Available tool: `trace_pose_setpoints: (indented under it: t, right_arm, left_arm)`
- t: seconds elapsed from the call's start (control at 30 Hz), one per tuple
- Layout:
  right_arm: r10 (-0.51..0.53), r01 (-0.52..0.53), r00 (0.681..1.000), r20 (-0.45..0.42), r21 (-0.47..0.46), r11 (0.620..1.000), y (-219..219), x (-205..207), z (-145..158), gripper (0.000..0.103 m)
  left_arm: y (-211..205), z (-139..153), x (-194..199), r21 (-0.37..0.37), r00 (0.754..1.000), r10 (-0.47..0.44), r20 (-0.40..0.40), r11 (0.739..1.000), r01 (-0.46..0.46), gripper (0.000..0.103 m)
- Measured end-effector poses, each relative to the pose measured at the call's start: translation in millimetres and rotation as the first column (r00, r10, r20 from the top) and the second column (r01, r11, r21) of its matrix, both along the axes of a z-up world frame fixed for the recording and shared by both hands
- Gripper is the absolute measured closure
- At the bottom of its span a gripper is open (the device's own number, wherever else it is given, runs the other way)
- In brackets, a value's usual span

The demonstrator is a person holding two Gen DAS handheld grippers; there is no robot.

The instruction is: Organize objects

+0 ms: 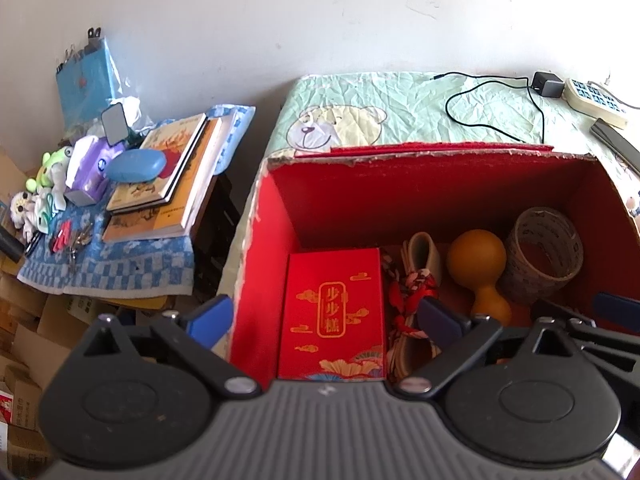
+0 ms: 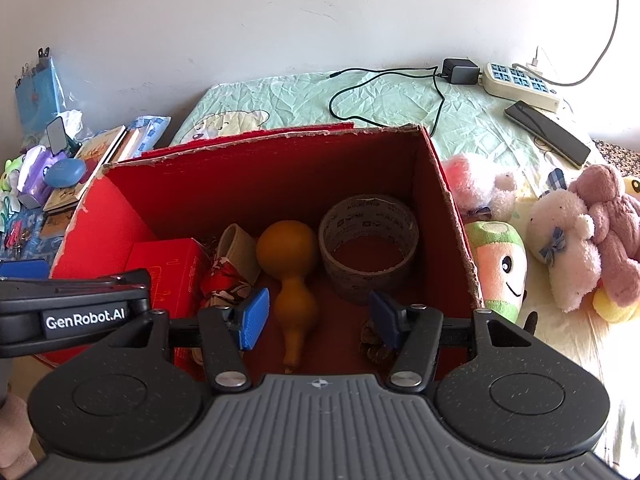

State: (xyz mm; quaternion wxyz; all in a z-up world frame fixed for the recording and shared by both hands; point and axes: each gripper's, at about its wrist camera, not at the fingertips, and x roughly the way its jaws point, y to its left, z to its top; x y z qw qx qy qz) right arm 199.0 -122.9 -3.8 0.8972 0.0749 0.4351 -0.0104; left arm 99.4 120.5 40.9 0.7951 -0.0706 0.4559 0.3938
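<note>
while i hover above the red box (image 1: 256,264):
left gripper (image 1: 324,318): jaws apart, empty.
right gripper (image 2: 318,320): jaws apart, over gourd (image 2: 290,264).

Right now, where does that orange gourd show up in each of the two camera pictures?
Left wrist view: the orange gourd lies in the right half of the red box, between a folded strap and the tape roll.
Right wrist view: the gourd sits near the picture's centre, inside the box, just left of the tape roll.
Shared landmark: the tape roll, right of the gourd in both.
</note>
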Motion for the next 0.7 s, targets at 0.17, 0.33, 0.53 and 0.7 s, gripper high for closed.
trace_pose_setpoints:
  t: [0.17, 0.33, 0.53, 0.7]
  right_arm:
    - [-0.003, 0.003, 1.000, -0.005, 0.002, 1.000, -1.7, 3.7, -2.0, 0.044]
    - [-0.001, 0.001, 1.000, -0.008, 0.003, 1.000, -2.2, 5.6, -2.7, 0.044]
    - [-0.013, 0.013, 1.000, -0.007, 0.008, 1.000, -7.1, 8.5, -3.2, 0.045]
    - [-0.011, 0.011, 1.000, -0.004, 0.014, 1.000, -6.9, 8.3, -3.7, 0.045]
  left_arm:
    - [2.9, -2.5, 4.6, 0.004, 1.000, 0.001, -0.008, 1.000, -0.001, 0.002]
    - [5.3, -1.5, 7.2, 0.004, 1.000, 0.000, -0.001, 1.000, 0.000, 0.002]
    - [4.8, -1.5, 11.1, -0.011, 1.000, -0.022, 0.014, 1.000, 0.023, 0.003]
    - [8.8, -6.4, 13.1, -0.038, 1.000, -0.024, 0.020, 0.999, 0.025, 0.007]
